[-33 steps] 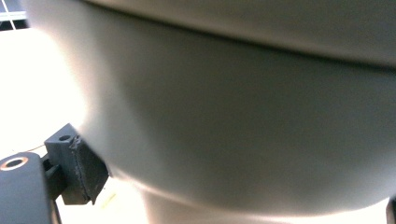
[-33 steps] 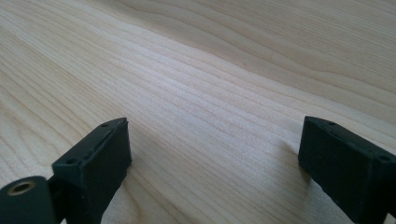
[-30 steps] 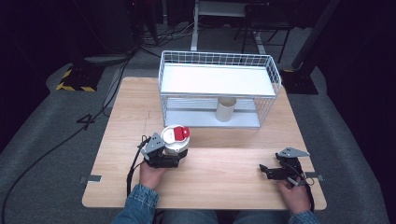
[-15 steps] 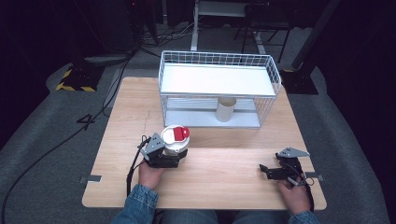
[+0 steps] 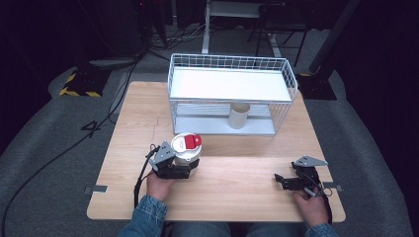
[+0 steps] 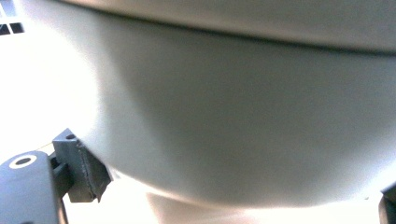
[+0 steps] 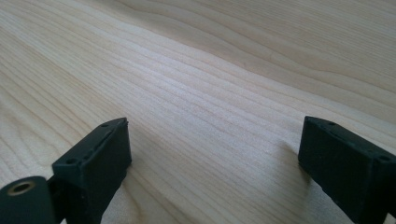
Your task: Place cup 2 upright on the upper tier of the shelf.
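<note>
My left gripper clamps the white cup on the wooden table, near its front left; my 2 fingers press its sides, and up close the cup's top and base are cut off. My right gripper rests open on bare wood.
</note>
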The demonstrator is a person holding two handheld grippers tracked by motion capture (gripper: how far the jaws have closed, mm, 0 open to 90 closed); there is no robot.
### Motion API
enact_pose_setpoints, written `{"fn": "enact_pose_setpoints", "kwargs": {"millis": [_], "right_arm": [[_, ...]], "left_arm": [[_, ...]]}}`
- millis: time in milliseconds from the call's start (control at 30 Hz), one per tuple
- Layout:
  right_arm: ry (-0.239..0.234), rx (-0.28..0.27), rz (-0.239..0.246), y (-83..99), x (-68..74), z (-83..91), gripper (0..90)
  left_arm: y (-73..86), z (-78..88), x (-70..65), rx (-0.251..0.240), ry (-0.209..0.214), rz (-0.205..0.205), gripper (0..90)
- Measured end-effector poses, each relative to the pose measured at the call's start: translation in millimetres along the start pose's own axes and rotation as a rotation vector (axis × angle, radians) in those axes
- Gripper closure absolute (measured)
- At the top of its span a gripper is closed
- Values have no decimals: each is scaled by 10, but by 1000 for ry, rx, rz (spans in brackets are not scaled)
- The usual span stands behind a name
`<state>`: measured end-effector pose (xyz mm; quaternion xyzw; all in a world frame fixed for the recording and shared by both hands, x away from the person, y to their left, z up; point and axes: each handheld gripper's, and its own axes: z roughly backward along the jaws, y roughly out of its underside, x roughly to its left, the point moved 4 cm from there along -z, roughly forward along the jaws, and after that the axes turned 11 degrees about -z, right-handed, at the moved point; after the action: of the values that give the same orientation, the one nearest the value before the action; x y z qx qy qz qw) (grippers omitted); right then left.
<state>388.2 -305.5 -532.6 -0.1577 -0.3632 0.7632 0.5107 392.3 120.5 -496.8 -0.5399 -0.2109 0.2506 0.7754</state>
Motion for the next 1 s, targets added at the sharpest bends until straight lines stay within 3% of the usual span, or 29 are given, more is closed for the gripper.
{"fn": "enact_pose_setpoints", "kwargs": {"millis": [200, 433, 733, 1000], "right_arm": [[1, -1, 1, -1, 0, -1, 97], [10, -3, -7, -4, 8, -6, 97], [18, -4, -14, -8, 17, -13, 96], [20, -4, -18, -9, 21, -14, 96]], "left_arm": [[-59, 43, -72, -9, 8, -18, 124], [-116, 108, -109, -18, 21, -8, 125], [-249, 182, -120, -33, 21, -21, 126], [-334, 268, -106, -34, 13, -6, 126]]}}
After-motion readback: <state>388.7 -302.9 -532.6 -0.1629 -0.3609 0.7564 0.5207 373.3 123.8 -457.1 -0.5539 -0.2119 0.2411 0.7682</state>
